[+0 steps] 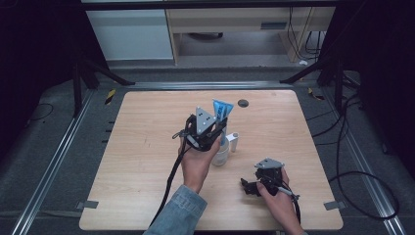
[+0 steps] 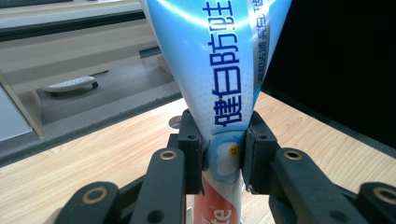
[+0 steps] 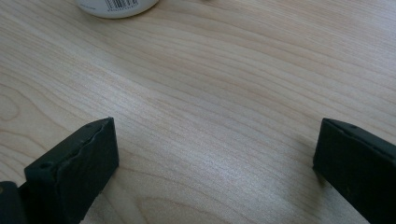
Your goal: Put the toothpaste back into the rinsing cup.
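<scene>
A blue-and-white toothpaste tube (image 2: 219,70) stands upright with its flat crimped end up, and the tube (image 1: 221,110) pokes above my left gripper (image 1: 215,131) near the table's middle. In the left gripper view both black pads (image 2: 194,149) press on the tube's sides, so the left gripper (image 2: 223,154) is shut on it. A white cup (image 1: 221,152) sits under the tube, partly hidden by the hand. My right gripper (image 1: 248,187) rests low at the front right, and its jaws stand wide apart over bare wood in the right gripper view (image 3: 215,144).
A small white cap-like cylinder (image 1: 234,142) stands just right of the cup. A dark round hole (image 1: 243,103) marks the wooden table (image 1: 147,147) near its far edge. The cup's white base (image 3: 116,7) shows in the right gripper view.
</scene>
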`<state>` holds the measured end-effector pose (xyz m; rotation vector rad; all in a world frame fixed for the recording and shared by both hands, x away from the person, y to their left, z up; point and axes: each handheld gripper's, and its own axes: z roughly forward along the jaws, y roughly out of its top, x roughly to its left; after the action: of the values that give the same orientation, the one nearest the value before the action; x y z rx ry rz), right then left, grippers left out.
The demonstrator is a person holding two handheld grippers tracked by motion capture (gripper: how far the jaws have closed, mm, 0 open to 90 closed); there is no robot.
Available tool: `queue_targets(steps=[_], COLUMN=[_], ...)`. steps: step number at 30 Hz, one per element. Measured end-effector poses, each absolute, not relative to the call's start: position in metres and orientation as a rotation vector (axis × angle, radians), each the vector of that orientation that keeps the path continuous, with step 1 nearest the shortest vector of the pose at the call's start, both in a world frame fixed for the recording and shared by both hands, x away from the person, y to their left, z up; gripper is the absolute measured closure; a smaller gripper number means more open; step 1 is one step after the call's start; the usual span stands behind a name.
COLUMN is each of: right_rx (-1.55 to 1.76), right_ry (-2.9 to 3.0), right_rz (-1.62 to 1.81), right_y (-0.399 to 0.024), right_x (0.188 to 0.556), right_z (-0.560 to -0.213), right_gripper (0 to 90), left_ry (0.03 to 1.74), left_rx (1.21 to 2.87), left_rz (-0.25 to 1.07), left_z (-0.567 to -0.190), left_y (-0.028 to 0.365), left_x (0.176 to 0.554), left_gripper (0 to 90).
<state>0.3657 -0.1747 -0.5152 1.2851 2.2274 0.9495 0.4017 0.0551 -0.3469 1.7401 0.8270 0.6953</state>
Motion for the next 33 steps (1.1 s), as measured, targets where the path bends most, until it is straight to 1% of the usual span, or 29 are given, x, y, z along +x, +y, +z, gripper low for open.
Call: queue_targets(steps=[33], right_rx=[1.285], right_ry=[2.227], right_rz=[0.948], right_y=[-0.175], right_x=[0.366], right_z=[-0.515], right_gripper=[0.3], left_ry=[0.846], left_rx=[1.778], left_rz=[0.672], left_z=[-0.365], left_y=[0.054], left_x=[0.408], left_gripper=[72.4])
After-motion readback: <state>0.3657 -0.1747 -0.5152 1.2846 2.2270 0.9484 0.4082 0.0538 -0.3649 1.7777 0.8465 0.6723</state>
